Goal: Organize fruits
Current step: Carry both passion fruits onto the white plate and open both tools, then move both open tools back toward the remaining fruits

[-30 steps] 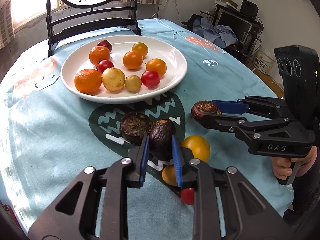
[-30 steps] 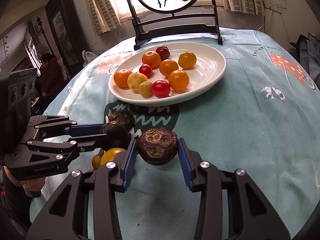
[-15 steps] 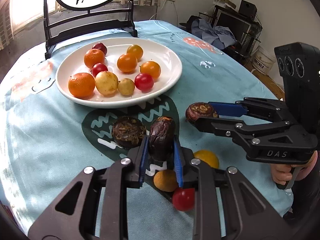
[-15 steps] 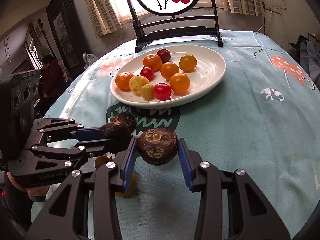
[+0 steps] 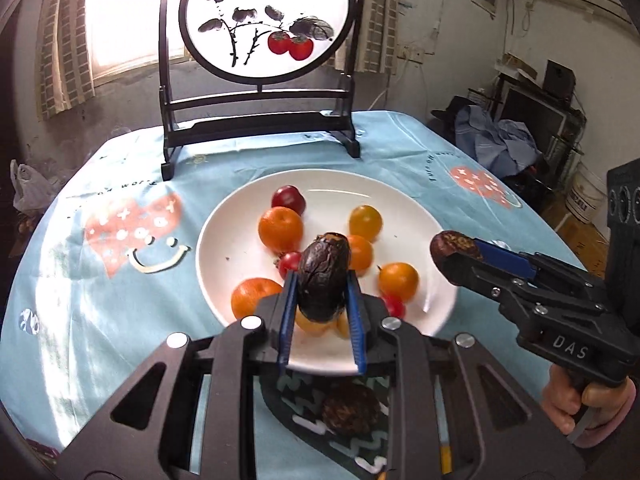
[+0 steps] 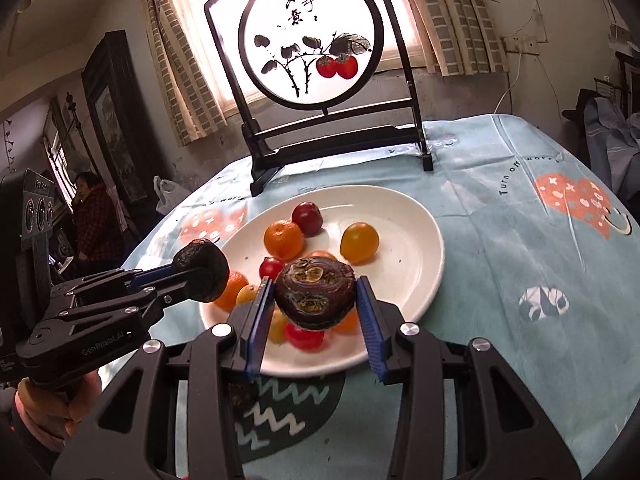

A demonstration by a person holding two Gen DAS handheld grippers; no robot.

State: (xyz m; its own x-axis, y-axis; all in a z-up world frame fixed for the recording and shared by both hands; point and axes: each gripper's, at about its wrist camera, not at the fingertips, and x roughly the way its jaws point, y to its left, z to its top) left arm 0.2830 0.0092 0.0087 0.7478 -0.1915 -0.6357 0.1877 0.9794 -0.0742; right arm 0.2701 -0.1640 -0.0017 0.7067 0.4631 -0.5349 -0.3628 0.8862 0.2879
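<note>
Both grippers are loaded and up over the near rim of the white plate (image 5: pixel 224 216). Left gripper (image 5: pixel 322 300): jaws closed most of the way, pinching a dark wrinkled fruit (image 5: pixel 323 276) held upright, off the table. Right gripper (image 6: pixel 316 300): jaws wider, clamped on a squat dark-brown fruit (image 6: pixel 315 294) with pale scabby patches on top, also airborne. Neither fruit touches the plate yet.

Plate contents from the left wrist view: dark red plum-like fruit (image 5: pixel 289 199) at 12 o'clock, tangerine (image 5: pixel 280 229) just below it, yellow-orange tomato (image 5: pixel 365 222) at 1 o'clock, another orange one (image 5: pixel 398 281) at 4 o'clock, second tangerine (image 5: pixel 254 298) at 8 o'clock, small red cherry tomatoes (image 5: pixel 289 262) mid-plate. More fruit sits behind the held pieces; count unclear.

Still out on the tablecloth (image 5: pixel 120 300): one dark round fruit (image 5: pixel 350 410) at 6 o'clock of the plate, seen through the left gripper frame. Nothing else loose in frame; the area under the grippers is hidden, so can't rule out more.

My read: most of the job is done. Left to do: drop these two onto the plate, free space looks best at 2–3 o'clock, then fetch the last dark one. Risk: the held fruits land on the tomatoes and roll them off the rim.
</note>
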